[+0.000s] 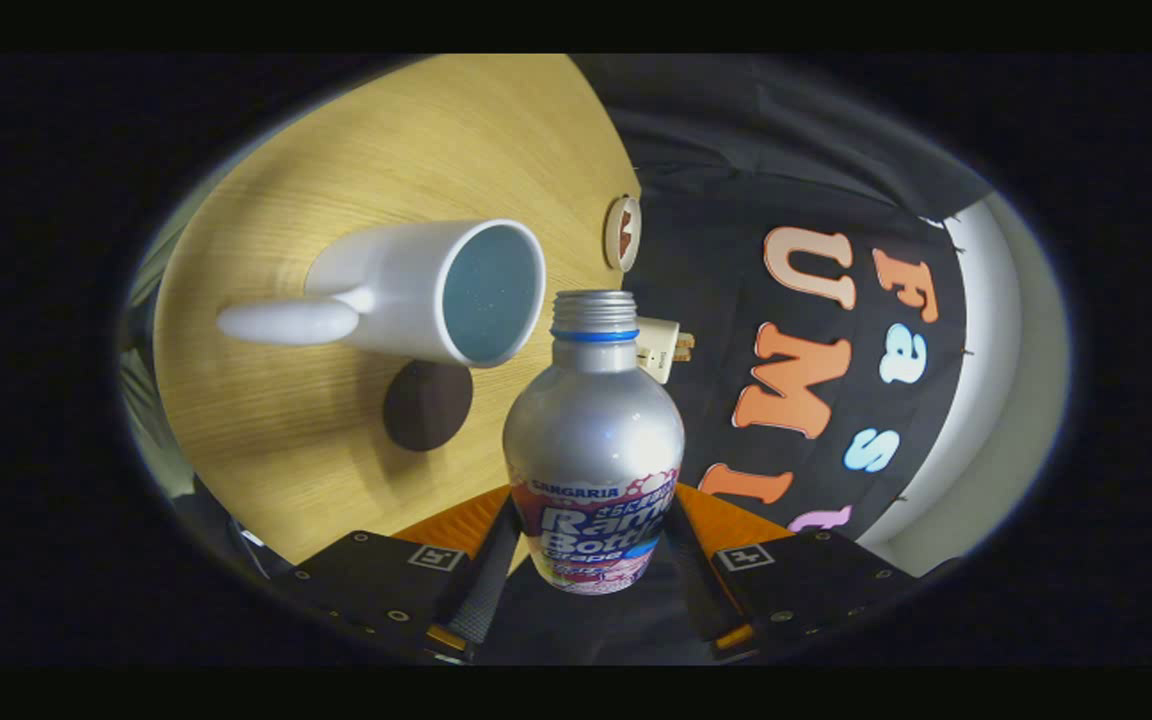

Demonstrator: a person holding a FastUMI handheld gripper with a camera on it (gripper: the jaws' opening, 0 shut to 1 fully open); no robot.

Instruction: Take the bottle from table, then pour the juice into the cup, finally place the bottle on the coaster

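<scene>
From the gripper view, the whole scene is rolled over on its side: the round pale wooden bench (336,440) stands up like a wall beyond the fingers, its curved edge running against the booth's black cloth wall (736,180).

The fingers (586,590) are clamped on the silver metal bottle with the printed label band (593,450), one pressing on each side of its lower body, with the label sitting right between them. The bottle rises straight ahead along the fingers. Its threaded neck is uncapped, with a blue ring just under the thread, and the open mouth ends just beside the rim of the white ceramic cup (426,290).

The cup stands on the bench with its bluish inside turned toward the camera and its handle pointing away from the bottle. Whether anything is in it I cannot tell.

The dark round coaster (426,403) lies flat on the bench near the cup's base, bare, between the cup and the fingers.

At the bench's edge, beyond the bottle's mouth, sits a small round wooden disc with a dark mark (623,232). Just behind the bottle's neck, at the same edge, a small white blocky object (661,347) peeks out; what it is I cannot tell.
</scene>
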